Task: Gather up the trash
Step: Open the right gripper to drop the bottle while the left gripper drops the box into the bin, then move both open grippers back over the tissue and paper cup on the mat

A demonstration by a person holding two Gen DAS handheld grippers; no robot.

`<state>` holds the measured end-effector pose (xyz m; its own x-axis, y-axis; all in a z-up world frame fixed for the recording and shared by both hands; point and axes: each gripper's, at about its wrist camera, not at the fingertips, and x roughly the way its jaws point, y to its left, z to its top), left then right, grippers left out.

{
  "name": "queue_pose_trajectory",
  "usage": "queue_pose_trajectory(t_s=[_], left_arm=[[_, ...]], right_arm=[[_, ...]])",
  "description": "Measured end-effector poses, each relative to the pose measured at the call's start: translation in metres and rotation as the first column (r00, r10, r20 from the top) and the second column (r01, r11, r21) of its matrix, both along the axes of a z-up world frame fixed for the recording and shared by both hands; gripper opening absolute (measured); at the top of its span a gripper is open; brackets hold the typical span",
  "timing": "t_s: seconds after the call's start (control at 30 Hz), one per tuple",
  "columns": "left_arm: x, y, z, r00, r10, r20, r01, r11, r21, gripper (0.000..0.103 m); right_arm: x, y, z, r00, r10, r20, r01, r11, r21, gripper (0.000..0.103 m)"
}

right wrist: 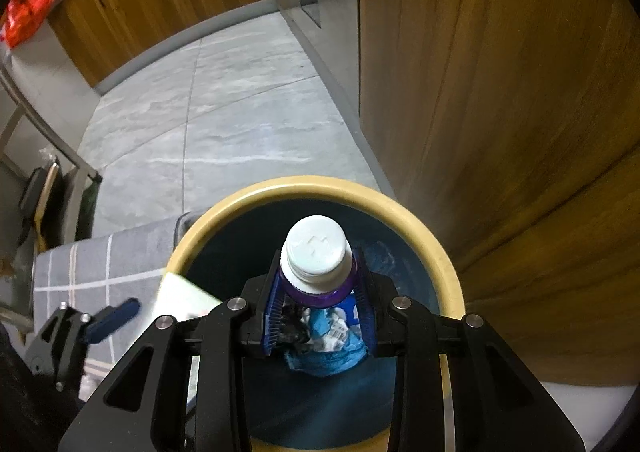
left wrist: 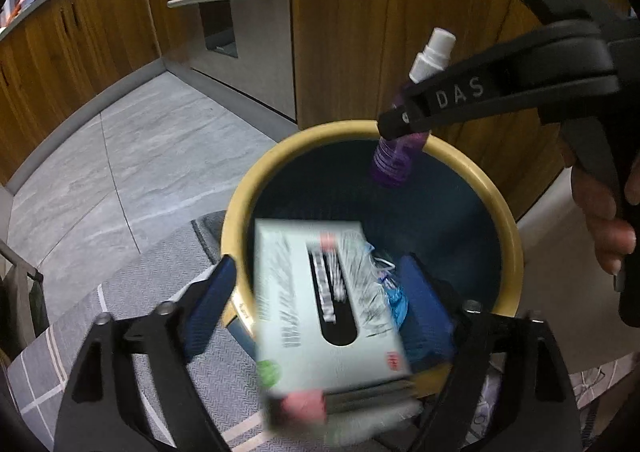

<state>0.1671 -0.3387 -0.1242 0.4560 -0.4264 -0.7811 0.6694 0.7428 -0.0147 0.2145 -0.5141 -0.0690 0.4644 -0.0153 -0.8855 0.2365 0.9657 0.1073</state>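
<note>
Trouble could start at the lower left of the left wrist view, where the left claw point(left wrist: 316, 304) stands wide open, its blue pads clear of the pale green cardboard tissue box with the black oval slot point(left wrist: 326, 304) that shows blurred between them. The box looks free and tipping over the near edge of the round dark blue bin with the cream-yellow rim point(left wrist: 516, 236); since it sits partly over that rim rather than squarely over the opening, I judge it could catch there and tumble onto the grey rug with white lines point(left wrist: 120, 292) beside the bin. Further right, in the upper right of the same view, the right claw point(left wrist: 404, 120) is closed on the small purple ribbed plastic bottle with the white cap point(left wrist: 396, 160), holding it just below the cap, bottom hanging over the far side of the bin. In the right wrist view the bottle sits dead centre, cap toward the camera, pads squeezing its shoulder, with crumpled blue and white wrappers point(right wrist: 328, 336) visible below inside the bin. The grip is high and narrow on a smooth, rounded body, so the bottle may swing or slip askew; released too close to the far rim, it could bounce out against the wooden cabinet point(right wrist: 500, 112) behind.
</note>
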Motion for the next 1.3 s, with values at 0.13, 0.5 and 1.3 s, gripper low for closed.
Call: queue_pose_trajectory(t_s=[0.13, 0.5, 1.3], left_arm=[[0.001, 0.006, 0.001, 1.0, 0.025, -0.012, -0.025, 1.0, -0.015, 0.09], [-0.008, 0.05, 0.026, 0.995, 0.1, -0.011, -0.101, 0.994, -0.045, 0.092], [-0.079, 0.207, 0.125, 0.938, 0.333, 0.102, -0.329, 0.943, -0.047, 0.097]], right_arm=[[0.0, 0.002, 0.001, 1.0, -0.001, 0.006, 0.001, 1.0, -0.014, 0.04], [-0.005, 0.011, 0.014, 0.998, 0.012, 0.061, -0.01, 0.999, -0.032, 0.069], [-0.061, 0.123, 0.074, 0.976, 0.152, 0.154, -0.14, 0.986, -0.088, 0.097]])
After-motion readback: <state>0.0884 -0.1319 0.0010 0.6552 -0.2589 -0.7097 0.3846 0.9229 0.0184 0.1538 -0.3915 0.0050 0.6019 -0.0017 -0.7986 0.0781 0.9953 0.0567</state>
